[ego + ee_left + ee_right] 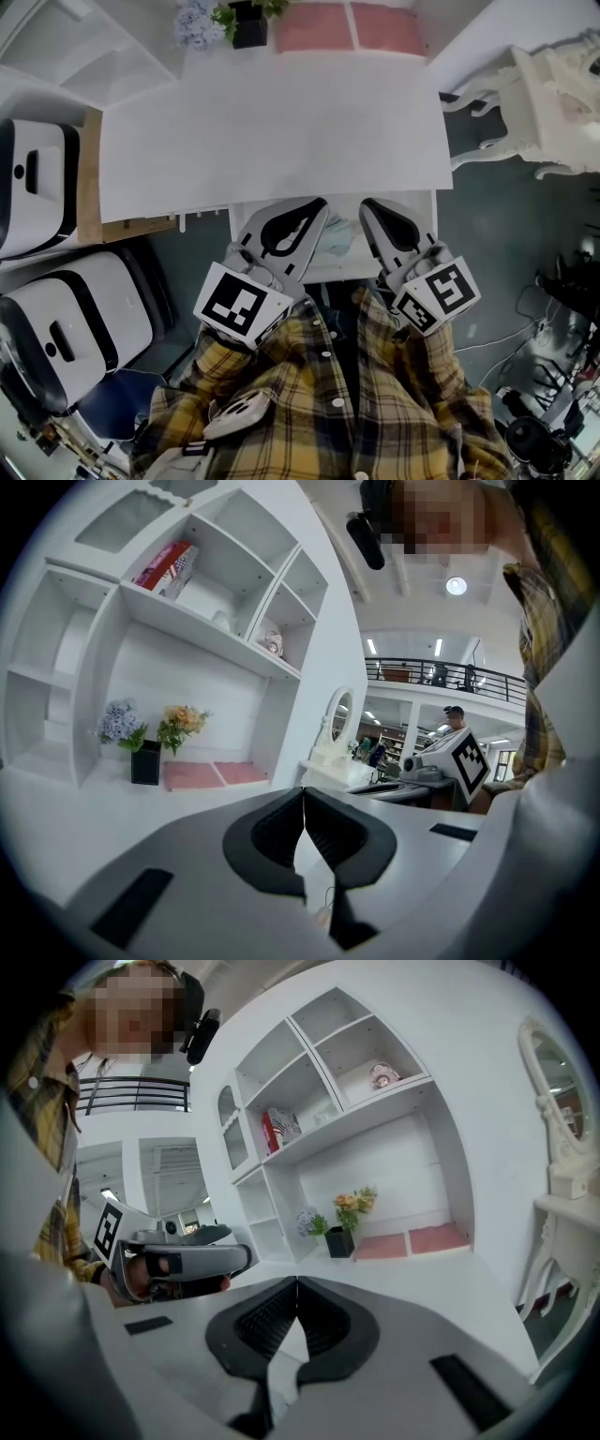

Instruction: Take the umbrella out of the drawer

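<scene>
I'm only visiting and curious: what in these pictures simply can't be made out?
- Head view: the left gripper and right gripper cover most of the open drawer. Only a pale patch shows between them, and no umbrella is recognisable.
- Both gripper views: no drawer interior shows, because each gripper's own body fills the lower frame.
- Shelf ornament, right gripper view: too small to identify.

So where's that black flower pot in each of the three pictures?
Head view: the black flower pot at the top edge, left of centre.
Left gripper view: the pot at left, mid-height.
Right gripper view: the pot just right of centre.
Shared landmark: the pink mats beside it.
</scene>
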Tool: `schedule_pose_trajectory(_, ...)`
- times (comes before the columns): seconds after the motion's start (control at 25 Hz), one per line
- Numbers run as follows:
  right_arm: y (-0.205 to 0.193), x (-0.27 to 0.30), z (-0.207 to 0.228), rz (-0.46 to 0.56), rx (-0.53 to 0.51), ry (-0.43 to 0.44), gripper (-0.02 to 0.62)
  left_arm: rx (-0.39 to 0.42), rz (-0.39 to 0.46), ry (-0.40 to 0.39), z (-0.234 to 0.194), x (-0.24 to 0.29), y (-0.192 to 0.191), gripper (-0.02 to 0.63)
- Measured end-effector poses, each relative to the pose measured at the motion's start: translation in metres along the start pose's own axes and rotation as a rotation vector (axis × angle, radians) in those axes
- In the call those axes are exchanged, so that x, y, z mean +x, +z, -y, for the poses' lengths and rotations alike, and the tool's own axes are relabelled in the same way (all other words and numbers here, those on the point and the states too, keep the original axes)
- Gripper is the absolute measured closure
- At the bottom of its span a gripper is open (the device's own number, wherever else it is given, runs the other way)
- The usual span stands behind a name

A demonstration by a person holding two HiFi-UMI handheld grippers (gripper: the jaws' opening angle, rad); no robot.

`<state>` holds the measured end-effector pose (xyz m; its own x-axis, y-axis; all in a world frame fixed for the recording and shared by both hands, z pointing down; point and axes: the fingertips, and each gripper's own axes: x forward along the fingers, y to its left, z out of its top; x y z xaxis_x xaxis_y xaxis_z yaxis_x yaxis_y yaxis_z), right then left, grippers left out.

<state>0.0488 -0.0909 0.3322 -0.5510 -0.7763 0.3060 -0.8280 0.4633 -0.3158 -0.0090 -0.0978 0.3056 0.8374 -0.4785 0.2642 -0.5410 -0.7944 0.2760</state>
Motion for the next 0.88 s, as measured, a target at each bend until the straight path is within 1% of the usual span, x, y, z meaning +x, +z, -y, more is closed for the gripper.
schedule_pose_trajectory(0.24, -0.001, -0.010, 0.005, -0.007, -0.017, 0.036, 0.578, 0.018, -0.001, 0.022, 0.011, 0.007, -0.002, 0.584)
schedule_pose_trajectory(0.6, 0.000, -0.015, 0.010, 0.002, -0.019, 0.060, 0.578, 0.042, -0.025, 0.035, 0.020, 0.016, -0.011, 0.583)
schedule_pose_trajectory(0.72, -0.002, -0.015, 0.011, -0.003, -0.016, 0.060, 0.578, 0.041, -0.037, 0.023, 0.021, 0.019, -0.015, 0.583)
schedule_pose_trajectory(0.88, -0.005, -0.012, 0.014, -0.013, -0.007, 0.057, 0.578, 0.054, -0.091, -0.002, 0.020, 0.024, -0.029, 0.583)
